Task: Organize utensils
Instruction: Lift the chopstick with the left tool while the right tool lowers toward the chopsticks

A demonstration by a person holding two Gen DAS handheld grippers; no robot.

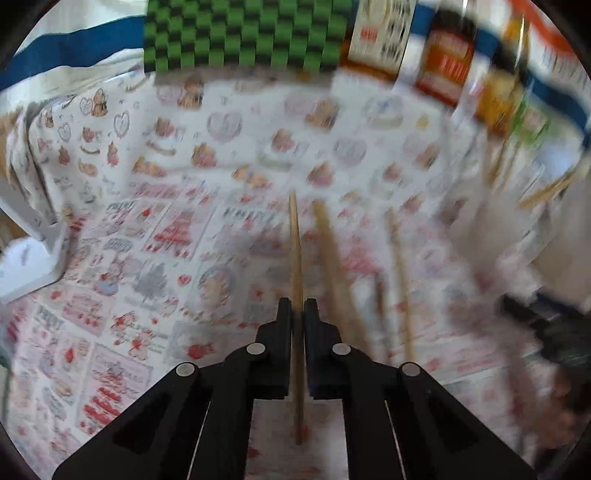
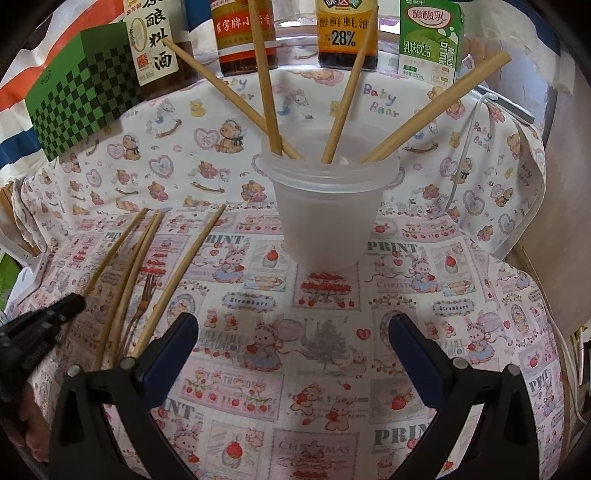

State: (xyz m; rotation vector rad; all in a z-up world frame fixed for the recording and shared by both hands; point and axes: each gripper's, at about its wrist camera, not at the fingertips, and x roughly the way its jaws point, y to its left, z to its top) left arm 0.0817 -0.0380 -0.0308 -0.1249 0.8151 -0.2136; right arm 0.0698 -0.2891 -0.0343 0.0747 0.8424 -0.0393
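My left gripper (image 1: pixel 297 306) is shut on a wooden chopstick (image 1: pixel 295 258) that runs forward between its fingers above the patterned cloth; the view is blurred. Two more chopsticks (image 1: pixel 332 266) lie on the cloth just right of it. In the right wrist view a frosted plastic cup (image 2: pixel 327 206) stands mid-table with several chopsticks (image 2: pixel 266 77) leaning in it. Three loose chopsticks (image 2: pixel 177 273) and a small fork (image 2: pixel 146 291) lie on the cloth at left. My right gripper (image 2: pixel 293 328) is open and empty, in front of the cup. The left gripper (image 2: pixel 44 325) shows at the far left.
A green checkered box (image 2: pixel 77 92) stands at the back left. Sauce bottles (image 2: pixel 243 33) and a green milk carton (image 2: pixel 430 40) line the back edge. A white cable (image 2: pixel 467 147) runs down the right side. A white stand (image 1: pixel 33 254) sits at the left.
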